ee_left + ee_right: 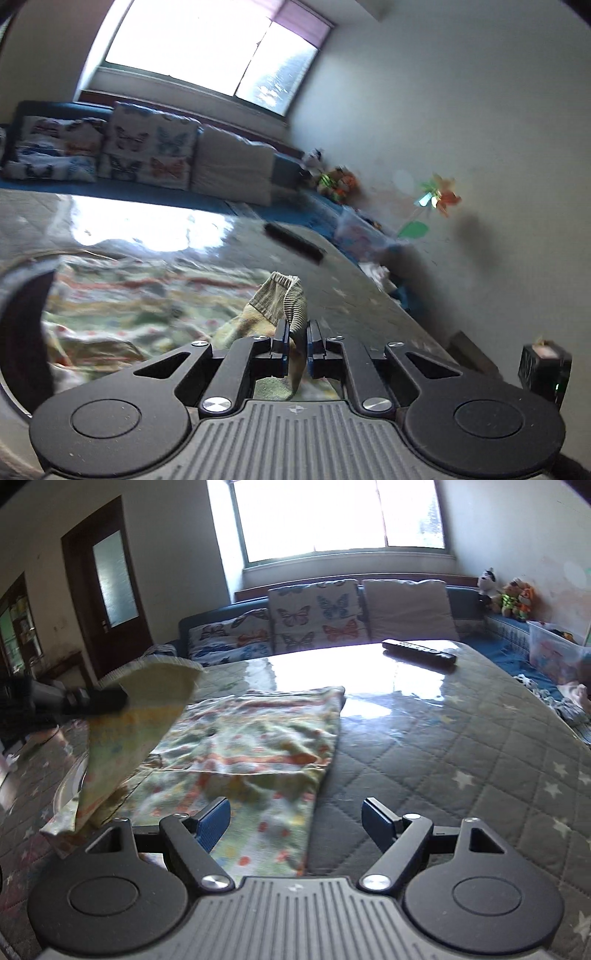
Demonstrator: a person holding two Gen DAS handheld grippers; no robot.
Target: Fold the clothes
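Quilted grey star-print table (461,746), patterned garment (258,738) spread on it, probably a remote (419,650) at far edge

A small pale-green cotton garment with orange, red and yellow print (255,746) lies spread on the quilted grey star-patterned surface (461,738), left of its middle. Its ribbed beige cuff (286,299) and the near left part are lifted, folded over and hanging above the flat, wrinkled rest.

Blown-out window (343,517) backlight glares off the table (369,675) (edges fisheye-warped).
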